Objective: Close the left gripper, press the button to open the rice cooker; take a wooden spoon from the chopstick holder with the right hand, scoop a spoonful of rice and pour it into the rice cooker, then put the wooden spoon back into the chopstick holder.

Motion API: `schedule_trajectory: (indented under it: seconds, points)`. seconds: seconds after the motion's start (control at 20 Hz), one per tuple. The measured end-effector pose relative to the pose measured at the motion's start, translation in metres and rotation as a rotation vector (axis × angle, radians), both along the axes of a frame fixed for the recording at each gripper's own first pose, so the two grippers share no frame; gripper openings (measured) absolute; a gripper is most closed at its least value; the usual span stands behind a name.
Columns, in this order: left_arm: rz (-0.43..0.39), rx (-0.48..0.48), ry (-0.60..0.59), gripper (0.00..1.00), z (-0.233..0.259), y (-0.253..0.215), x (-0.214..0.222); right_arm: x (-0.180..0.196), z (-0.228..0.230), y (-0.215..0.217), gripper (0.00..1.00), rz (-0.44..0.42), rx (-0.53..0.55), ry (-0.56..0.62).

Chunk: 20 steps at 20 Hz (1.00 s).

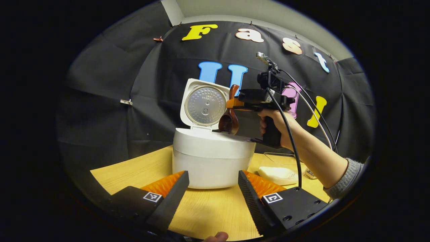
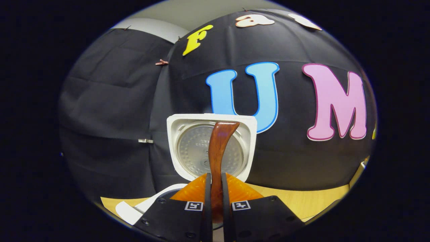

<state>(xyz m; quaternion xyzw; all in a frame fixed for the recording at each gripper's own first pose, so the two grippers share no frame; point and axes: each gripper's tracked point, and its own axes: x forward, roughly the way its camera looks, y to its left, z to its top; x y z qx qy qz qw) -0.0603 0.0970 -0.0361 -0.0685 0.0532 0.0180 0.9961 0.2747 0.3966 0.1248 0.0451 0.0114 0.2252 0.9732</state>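
I have the wooden spoon [image 1: 229, 117] clamped by its handle in the right tool [image 1: 231, 103], both fingers pressing on it, as the right gripper view shows with the handle [image 2: 218, 151] rising between the two closed jaws. The spoon hangs bowl-down just above the rice cooker [image 1: 211, 158], at its right rear rim and beside the raised lid [image 1: 203, 104]. I read that tilt as the pour: the bowl is turned down so the rice falls into the pot. I cannot tell whether any rice remains in the bowl.

The lid stands upright on its hinge at the back of the cooker, its inner metal plate [image 2: 208, 151] facing me, so the button step is done and the pot is open to receive. The hand [image 1: 273, 126] on the right tool holds it level and high, which keeps the fingers clear of the lid.

My left tool [image 1: 212, 188] is released, jaws standing wide apart, hovering low in front of the cooker over the bench [image 1: 208, 211]. It has nothing to grasp, and it sits back so as not to crowd the pour.

To the right of the cooker, near its base, lies a clear container with rice [image 1: 278, 173] on the bench, the likely source of the scoop. Returning the spoon to its holder is what I judge remains.
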Motion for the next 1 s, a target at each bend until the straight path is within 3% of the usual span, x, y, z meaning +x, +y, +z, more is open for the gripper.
schedule_trajectory:
  seconds: [0.5,0.55,0.6,0.8,1.0]
  points:
    - [0.007,-0.016,-0.008,0.94,0.001,0.005,-0.006,-0.02,0.007,0.031,0.16,0.022,-0.216,-0.145]
    - [0.007,-0.016,-0.007,0.94,0.002,0.005,-0.006,-0.017,0.006,0.029,0.11,0.018,-0.21,-0.135]
    - [0.007,-0.015,-0.006,0.94,0.001,0.005,-0.006,-0.014,0.003,0.025,0.16,0.013,-0.182,-0.106]
    - [0.013,-0.005,-0.013,0.94,0.004,0.006,-0.007,0.002,-0.012,0.008,0.16,0.011,0.056,0.093]
    - [0.02,0.012,-0.019,0.94,0.008,0.005,-0.005,0.001,0.002,-0.016,0.17,0.007,0.23,0.139]
